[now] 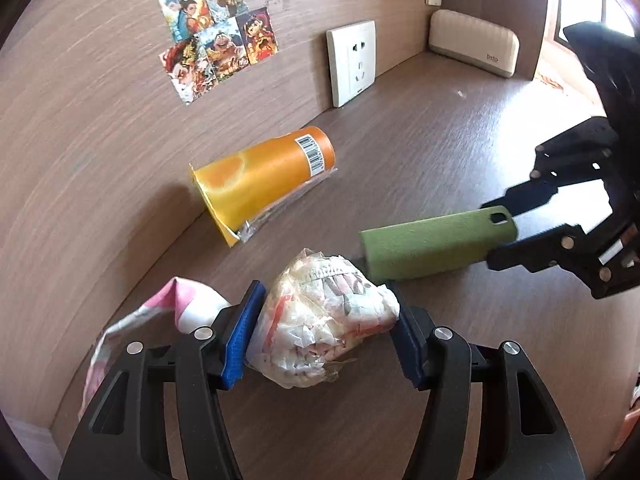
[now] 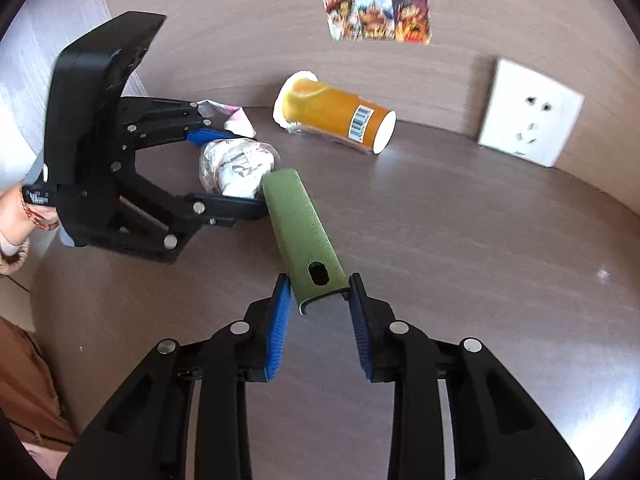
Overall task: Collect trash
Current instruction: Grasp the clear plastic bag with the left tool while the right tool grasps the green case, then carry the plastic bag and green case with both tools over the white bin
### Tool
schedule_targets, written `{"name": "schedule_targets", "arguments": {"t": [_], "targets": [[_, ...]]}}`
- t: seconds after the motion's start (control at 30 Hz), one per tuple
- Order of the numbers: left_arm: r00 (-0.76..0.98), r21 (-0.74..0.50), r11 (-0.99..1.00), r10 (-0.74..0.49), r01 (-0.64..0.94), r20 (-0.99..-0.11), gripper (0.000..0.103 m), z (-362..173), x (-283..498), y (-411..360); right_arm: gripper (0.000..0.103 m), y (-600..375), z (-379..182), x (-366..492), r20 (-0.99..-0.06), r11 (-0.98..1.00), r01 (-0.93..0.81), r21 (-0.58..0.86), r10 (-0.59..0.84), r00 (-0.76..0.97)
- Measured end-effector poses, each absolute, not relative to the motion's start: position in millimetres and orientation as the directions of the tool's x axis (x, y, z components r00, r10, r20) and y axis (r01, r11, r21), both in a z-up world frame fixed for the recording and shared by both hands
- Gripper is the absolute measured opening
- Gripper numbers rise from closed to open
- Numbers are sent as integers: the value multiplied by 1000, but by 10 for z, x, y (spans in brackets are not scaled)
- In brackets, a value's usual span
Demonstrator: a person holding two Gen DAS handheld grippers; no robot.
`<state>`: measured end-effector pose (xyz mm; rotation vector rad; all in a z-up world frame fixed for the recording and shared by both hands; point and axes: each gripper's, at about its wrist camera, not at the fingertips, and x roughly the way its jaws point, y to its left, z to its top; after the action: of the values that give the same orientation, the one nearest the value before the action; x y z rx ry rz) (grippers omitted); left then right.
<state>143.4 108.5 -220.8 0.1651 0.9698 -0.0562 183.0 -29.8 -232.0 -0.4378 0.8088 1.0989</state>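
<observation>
Writing: the cup (image 1: pixel 264 178) carries a barcode label near its base; the beige case (image 1: pixel 474 42) has small print, too blurred to read; the cards (image 1: pixel 218 36) on the wall show cartoon figures.
Wad: a crumpled ball (image 1: pixel 326 314) of white wrapper with red and grey print, on the brown desk (image 1: pixel 420 140).
Left gripper (image 1: pixel 326 328): blue pads pressed against both sides of the wad.
Right gripper (image 2: pixel 320 316): jaws around the near end of the green bar (image 2: pixel 302 232); whether they touch it I cannot tell.
Bar: its far end touches the wad.
Cup: orange, on its side by the wall, beside a socket (image 1: pixel 352 62).
Pink wrapper (image 1: pixel 160 316): just left of the left gripper.
</observation>
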Motion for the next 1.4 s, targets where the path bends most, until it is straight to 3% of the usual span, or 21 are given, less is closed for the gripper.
{"name": "schedule_targets", "arguments": {"t": [0.2, 0.77, 1.07, 1.4], "targets": [[576, 117, 983, 15, 139, -817, 58, -2034, 1243, 831, 30, -835, -2117, 1596, -710, 543, -837, 67, 615, 343], [572, 59, 846, -305, 530, -761, 58, -1623, 1247, -1106, 28, -2404, -1811, 959, -659, 853, -521, 25, 406, 633], [481, 89, 674, -421, 733, -769, 58, -1674, 1183, -2449, 28, -3417, -1925, 510, -672, 955, -294, 38, 242, 700], [381, 90, 536, -462, 839, -801, 58, -1939, 958, -3592, 28, -4291, -2303, 220, -716, 986, -153, 59, 149, 682]]}}
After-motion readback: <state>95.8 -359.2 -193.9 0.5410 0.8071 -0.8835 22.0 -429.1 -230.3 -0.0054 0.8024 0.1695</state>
